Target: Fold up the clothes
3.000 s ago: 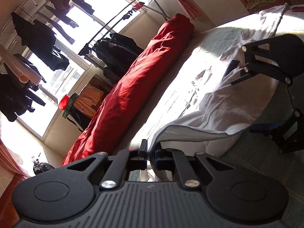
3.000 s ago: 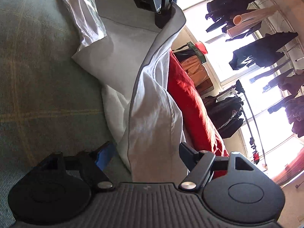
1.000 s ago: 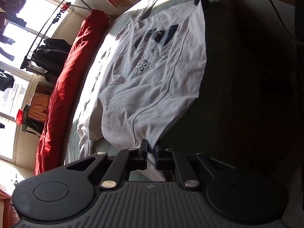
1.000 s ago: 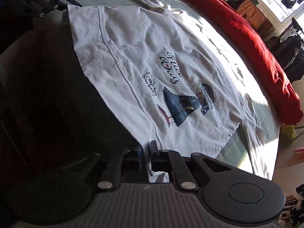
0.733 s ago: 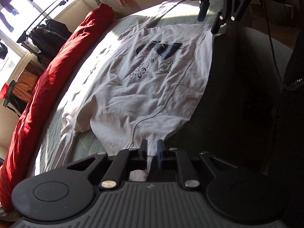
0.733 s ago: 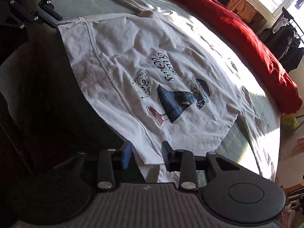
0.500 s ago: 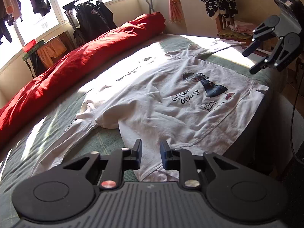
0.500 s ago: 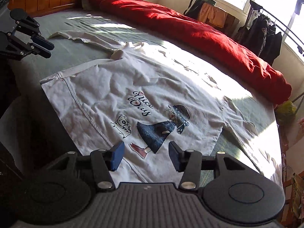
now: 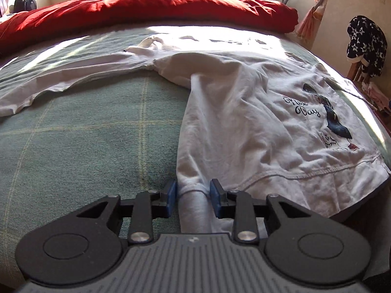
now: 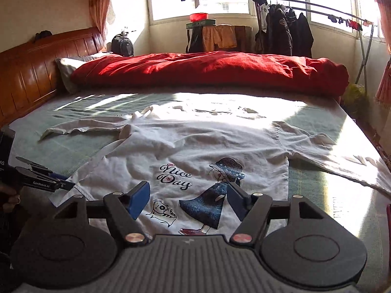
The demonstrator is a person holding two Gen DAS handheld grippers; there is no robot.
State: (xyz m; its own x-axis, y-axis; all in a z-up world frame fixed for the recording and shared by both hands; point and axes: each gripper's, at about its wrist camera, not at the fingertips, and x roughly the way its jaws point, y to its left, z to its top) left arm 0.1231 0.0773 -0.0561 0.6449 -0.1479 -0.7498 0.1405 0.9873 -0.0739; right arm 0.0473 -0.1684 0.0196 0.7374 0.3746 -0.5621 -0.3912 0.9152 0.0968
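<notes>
Behind the white shirt (image 10: 185,146) lies a red duvet (image 10: 207,69); both jaws gape empty.

The shirt (image 10: 195,144) is white, printed with black script lettering, a girl in a dark blue dress and hat with red-brown shoes, and a small line-drawn cat. The bedsheet (image 9: 85,127) is pale green with thin yellowish check lines. The quilt (image 10: 207,70) is bright red. The headboard (image 10: 31,73) is reddish-brown wood. A dark cloth with white stars (image 9: 366,41) hangs at the side. The curtains (image 10: 100,2) are orange. The gripper pads (image 10: 139,199) are blue on black bodies.
</notes>
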